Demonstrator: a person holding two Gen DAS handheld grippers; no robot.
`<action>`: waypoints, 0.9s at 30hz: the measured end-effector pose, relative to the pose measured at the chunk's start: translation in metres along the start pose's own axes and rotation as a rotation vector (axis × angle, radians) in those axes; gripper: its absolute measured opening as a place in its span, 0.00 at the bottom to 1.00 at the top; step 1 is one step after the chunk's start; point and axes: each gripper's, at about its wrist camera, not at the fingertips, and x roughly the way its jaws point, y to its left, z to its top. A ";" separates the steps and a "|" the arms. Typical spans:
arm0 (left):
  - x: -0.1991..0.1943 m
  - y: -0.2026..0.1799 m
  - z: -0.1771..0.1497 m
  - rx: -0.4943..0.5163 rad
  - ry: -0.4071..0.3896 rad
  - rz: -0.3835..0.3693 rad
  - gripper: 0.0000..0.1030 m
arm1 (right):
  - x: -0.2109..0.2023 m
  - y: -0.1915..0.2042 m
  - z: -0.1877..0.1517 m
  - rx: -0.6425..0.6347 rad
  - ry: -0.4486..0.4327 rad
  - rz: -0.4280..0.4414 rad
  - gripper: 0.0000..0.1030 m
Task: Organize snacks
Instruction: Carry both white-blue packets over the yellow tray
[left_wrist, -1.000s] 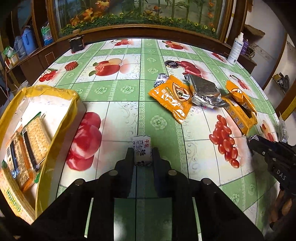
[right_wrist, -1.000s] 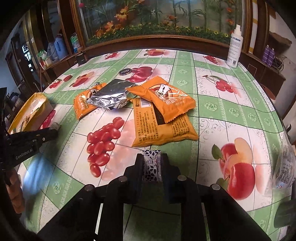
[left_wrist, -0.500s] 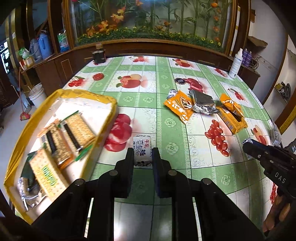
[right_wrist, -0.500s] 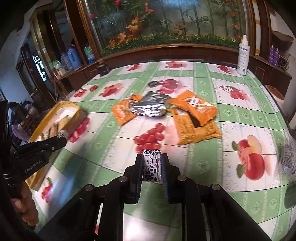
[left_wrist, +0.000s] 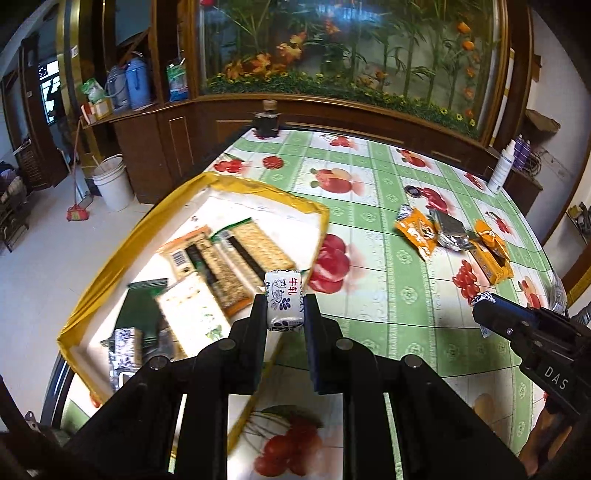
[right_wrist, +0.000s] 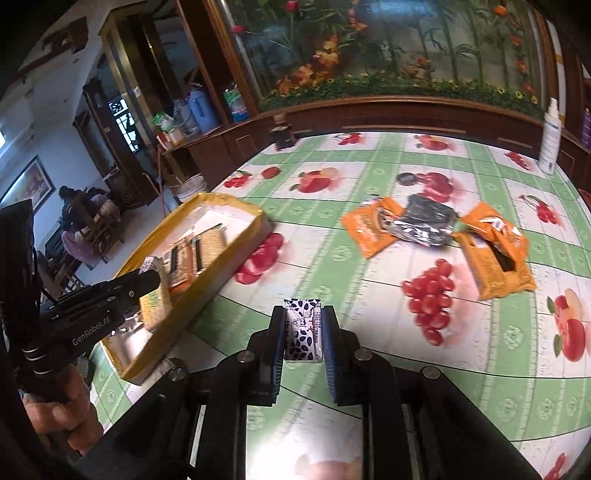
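Both candies now ride higher, each gripped in jaws, left candy (left_wrist: 283, 300) hiding tray (left_wrist: 92, 295) crackers behind.

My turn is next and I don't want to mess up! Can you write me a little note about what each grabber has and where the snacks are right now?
Left gripper: shut on a white candy with red writing, above the near end of the yellow box.
Right gripper: shut on a cow-print candy, above the tablecloth, to the right of the box.
Done: cracker packs and another small candy lie in the box.
Left: drop both candies in, then fetch the orange bags and the silver pack from the far side of the table.
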 end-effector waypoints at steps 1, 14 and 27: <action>-0.001 0.004 0.000 -0.006 -0.001 0.002 0.16 | 0.001 0.005 0.001 -0.006 0.001 0.006 0.18; -0.006 0.056 -0.004 -0.077 -0.009 0.041 0.16 | 0.027 0.057 0.016 -0.017 0.018 0.120 0.18; 0.006 0.093 -0.005 -0.123 0.008 0.075 0.16 | 0.075 0.118 0.041 -0.067 0.041 0.199 0.18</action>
